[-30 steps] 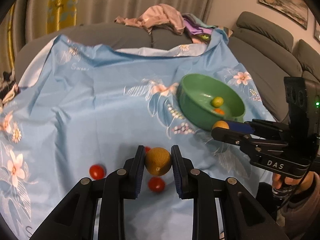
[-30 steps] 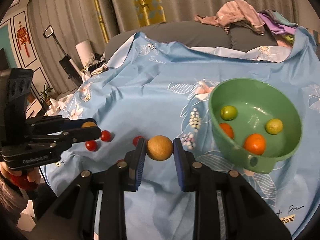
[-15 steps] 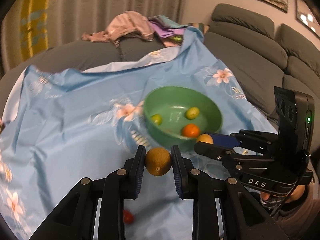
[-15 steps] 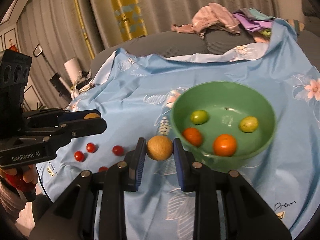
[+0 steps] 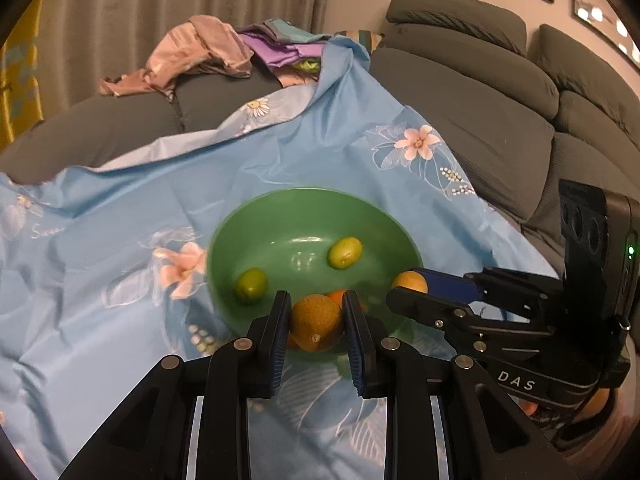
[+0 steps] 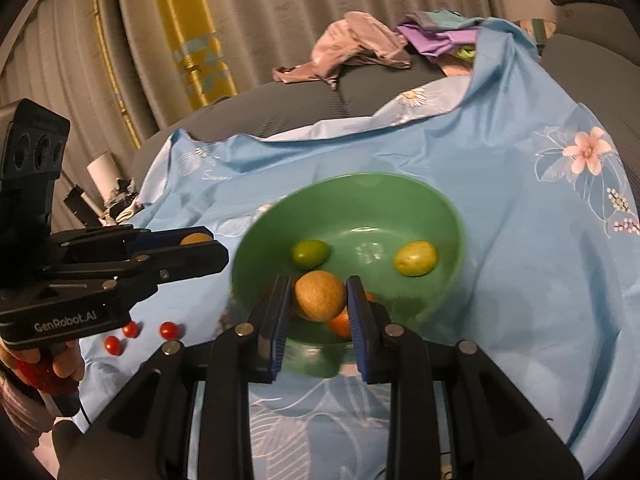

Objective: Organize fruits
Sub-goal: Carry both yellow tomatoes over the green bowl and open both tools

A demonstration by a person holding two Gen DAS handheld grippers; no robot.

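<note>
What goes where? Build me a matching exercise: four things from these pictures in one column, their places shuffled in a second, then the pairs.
Things
1. cherry tomatoes
2. green fruits
3. brown fruit
4. pile of clothes

Places
A. on the sofa
B. clamped in the right gripper
C. on the blue cloth, left of the bowl
D. lying inside the bowl

Pairs: 1-C, 2-D, 3-B, 4-A
</note>
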